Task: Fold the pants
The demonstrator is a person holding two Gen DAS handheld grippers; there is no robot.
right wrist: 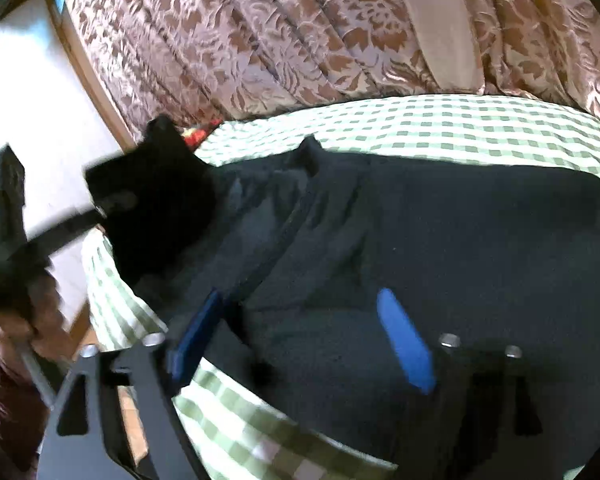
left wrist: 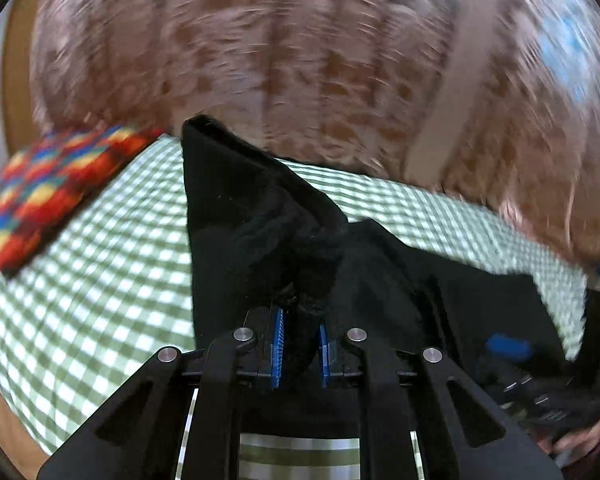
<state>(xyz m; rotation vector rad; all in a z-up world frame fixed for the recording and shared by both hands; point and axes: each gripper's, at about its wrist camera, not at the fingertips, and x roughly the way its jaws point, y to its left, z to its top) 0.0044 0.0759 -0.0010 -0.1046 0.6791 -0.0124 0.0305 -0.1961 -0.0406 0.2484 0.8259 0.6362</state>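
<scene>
Black pants (right wrist: 440,240) lie on a green-and-white checked cloth (right wrist: 440,124). My left gripper (left wrist: 302,340) is shut on a bunched end of the pants (left wrist: 260,208) and holds it lifted above the cloth, so the fabric stands up in a peak. In the right wrist view that gripper (right wrist: 100,208) shows at the left with the raised black fabric. My right gripper (right wrist: 300,332) is open, its blue fingers (right wrist: 404,340) spread wide just over the near edge of the pants; nothing is between them. It also shows in the left wrist view (left wrist: 508,344).
A patterned brown-and-pink curtain (right wrist: 300,32) hangs behind the table. A multicoloured knitted piece (left wrist: 48,188) lies on the cloth at far left. A white wall with wooden trim (right wrist: 24,100) is at the left.
</scene>
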